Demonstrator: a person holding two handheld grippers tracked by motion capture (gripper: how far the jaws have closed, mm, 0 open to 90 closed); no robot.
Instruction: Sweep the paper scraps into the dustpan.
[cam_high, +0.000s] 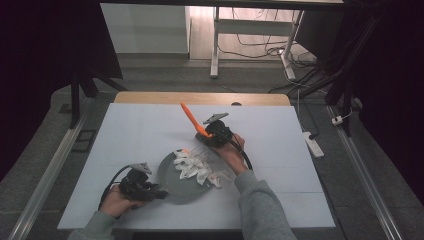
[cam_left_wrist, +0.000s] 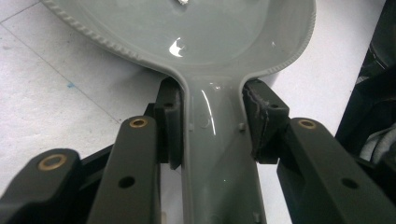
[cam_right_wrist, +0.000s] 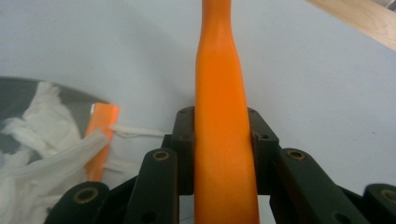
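Right now the person stands at the white counter (cam_high: 150, 130) with one tool in each hand. The left tool (cam_high: 159, 194) is low at the near-left side, and its two black jaws are closed on the handle of a grey dustpan (cam_high: 172, 177); in the left gripper view the pads (cam_left_wrist: 170, 123) press on both sides of this handle (cam_left_wrist: 212, 140), and the glossy pan (cam_left_wrist: 187, 28) spreads out beyond them. The dustpan lies flat on the counter, near the middle and a little toward the person.

The right tool (cam_high: 204, 134) is further back, just behind the pan. Its jaws are closed around an orange brush handle (cam_high: 190, 117), which rises tilted, away from the person and to the left. In the right gripper view this handle (cam_right_wrist: 222, 140) stands between the two pads (cam_right_wrist: 184, 140). White shredded paper scraps (cam_high: 197, 167) lie in a heap over the right rim of the pan, and the orange brush head (cam_right_wrist: 100, 135) touches them there.
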